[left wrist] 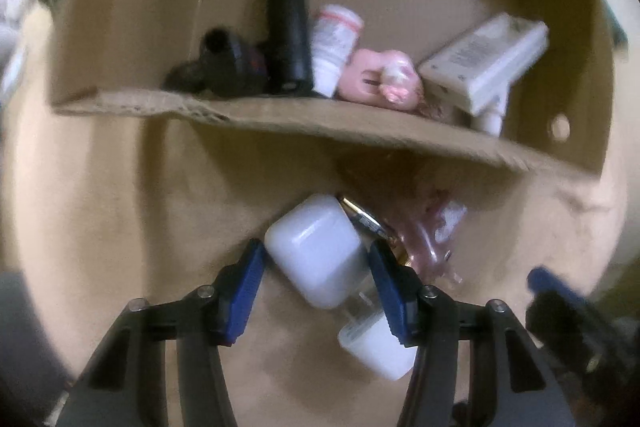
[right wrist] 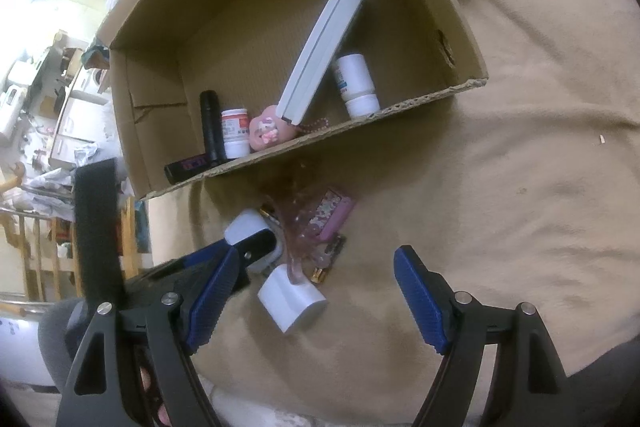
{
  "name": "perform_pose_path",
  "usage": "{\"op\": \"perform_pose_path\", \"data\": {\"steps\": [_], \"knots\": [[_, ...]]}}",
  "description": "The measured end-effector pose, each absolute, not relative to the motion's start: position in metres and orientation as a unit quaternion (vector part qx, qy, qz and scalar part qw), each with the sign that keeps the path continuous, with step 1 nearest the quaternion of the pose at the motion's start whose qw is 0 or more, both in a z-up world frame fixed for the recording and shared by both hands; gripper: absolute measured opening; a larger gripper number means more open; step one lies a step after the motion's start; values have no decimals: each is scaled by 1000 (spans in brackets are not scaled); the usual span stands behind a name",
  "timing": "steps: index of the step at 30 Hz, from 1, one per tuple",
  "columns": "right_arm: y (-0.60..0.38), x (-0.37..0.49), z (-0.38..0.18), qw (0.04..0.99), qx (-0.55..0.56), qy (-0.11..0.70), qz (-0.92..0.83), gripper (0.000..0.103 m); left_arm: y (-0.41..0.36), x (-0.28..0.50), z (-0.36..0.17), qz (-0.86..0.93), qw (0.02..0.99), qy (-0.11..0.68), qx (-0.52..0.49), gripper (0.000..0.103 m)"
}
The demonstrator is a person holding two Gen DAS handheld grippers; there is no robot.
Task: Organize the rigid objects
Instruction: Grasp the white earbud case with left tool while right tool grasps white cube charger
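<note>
Blue pads of your left gripper [left wrist: 316, 267] bracket the white earbud case [left wrist: 318, 249], barely touching, not yet pinching.
Close squarely on its flat sides, then lift toward the cardboard box [right wrist: 432, 95] at twelve o'clock; your right gripper [right wrist: 312, 301] hangs spread wide, empty, above the white charger [right wrist: 290, 301].

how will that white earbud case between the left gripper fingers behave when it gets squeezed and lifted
The white earbud case looks like smooth, glossy hard plastic with rounded corners, so it will probably stay stiff but could slip or twist between the pads of the left hand-held gripper. It looks small and likely light. Lifting it may nudge the white charger beside it.
</note>
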State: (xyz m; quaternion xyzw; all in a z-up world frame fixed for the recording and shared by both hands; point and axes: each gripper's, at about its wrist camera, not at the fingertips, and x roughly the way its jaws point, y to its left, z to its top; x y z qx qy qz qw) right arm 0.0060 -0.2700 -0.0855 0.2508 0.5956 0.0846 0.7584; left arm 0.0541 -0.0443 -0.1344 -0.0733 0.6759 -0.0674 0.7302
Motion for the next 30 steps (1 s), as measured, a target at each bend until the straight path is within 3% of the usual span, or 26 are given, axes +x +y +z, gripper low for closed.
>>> {"op": "perform_pose_path", "data": {"steps": [13,16,23,24,25,30], "knots": [[-272,8,-87,755,260,597,78,84,-88,61,-143,-53,734,677,6,54],[-274,8,-88,756,264,595,72,84,-79,63,-140,-48,735,677,-11,37],[-269,9,-89,755,258,598,80,84,-59,61,-126,-49,744,665,-41,35],[-267,8,-90,753,257,600,85,84,-56,59,-122,-46,746,662,-43,33],[-265,8,-91,750,257,603,91,84,-52,56,-116,-47,746,663,-49,18],[-249,5,-110,711,278,633,129,84,-46,41,-96,-64,758,648,-36,17]]}}
